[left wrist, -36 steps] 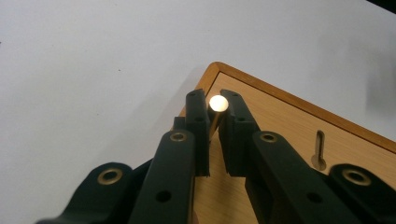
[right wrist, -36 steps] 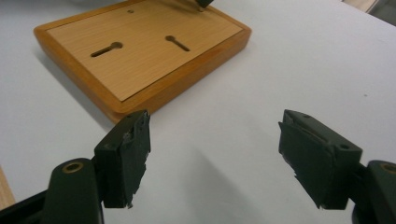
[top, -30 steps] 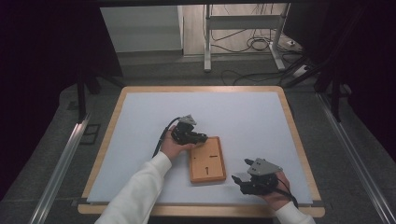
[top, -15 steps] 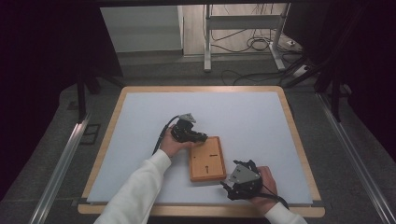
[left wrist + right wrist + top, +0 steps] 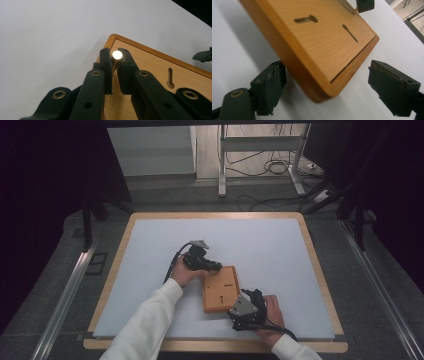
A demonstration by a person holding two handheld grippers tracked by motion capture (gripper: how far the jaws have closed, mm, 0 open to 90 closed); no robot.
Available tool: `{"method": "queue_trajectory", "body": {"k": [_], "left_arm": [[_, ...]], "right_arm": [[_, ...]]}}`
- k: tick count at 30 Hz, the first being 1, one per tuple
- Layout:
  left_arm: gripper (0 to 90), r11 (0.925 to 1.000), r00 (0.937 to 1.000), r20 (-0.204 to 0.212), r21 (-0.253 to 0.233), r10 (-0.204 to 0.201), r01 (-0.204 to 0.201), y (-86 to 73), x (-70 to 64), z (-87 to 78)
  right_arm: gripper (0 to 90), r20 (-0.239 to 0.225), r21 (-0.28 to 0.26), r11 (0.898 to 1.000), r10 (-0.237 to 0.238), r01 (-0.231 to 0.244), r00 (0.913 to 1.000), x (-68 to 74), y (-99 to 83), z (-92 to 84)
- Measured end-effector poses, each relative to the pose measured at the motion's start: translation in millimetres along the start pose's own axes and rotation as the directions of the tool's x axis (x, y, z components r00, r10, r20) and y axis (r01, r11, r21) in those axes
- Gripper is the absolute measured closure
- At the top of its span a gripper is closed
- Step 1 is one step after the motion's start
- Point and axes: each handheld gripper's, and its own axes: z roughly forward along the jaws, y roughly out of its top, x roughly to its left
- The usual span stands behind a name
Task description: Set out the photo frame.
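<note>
High view above, facing forward-down; both gripper views close, sharing the wooden box [image 5: 220, 288].

A lab-like recording room: white-topped table [image 5: 280, 245], dark curtains [image 5: 45, 180], floor cables [image 5: 272, 167], metal stand [image 5: 260, 150].

Wooden box [image 5: 220, 289] only obstacle; mat [image 5: 280, 250] beyond open.
</note>
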Motion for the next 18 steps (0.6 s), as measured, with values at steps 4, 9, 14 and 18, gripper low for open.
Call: {"method": "queue_trajectory", "body": {"k": [4, 9, 14, 18], "left_arm": [[84.1, 0.9999, 0.9994, -0.032, 0.002, 0.013, -0.013, 0.6, -2.8, 0.1], [84.2, 0.9989, 0.9952, -0.086, 0.009, 0.046, -0.045, 2.5, -7.3, 0.6], [82.3, 0.9990, 0.9932, -0.107, 0.007, 0.045, -0.044, 3.8, -7.2, 2.0], [80.8, 0.9988, 0.9920, -0.116, 0.007, 0.049, -0.048, 4.2, -6.3, 2.8]], "right_arm": [[17.9, 0.039, -0.021, 0.999, -0.047, 0.048, 0.9982, 2.6, 5.3, 1.0], [26.6, 0.051, -0.066, 0.994, -0.081, 0.084, 0.9954, 1.7, 15.0, -5.6], [35.4, 0.034, -0.086, 0.993, -0.084, 0.086, 0.9959, -3.5, 25.3, -8.8], [40.9, 0.025, -0.093, 0.991, -0.092, 0.094, 0.9954, -7.3, 30.9, -9.9]]}}
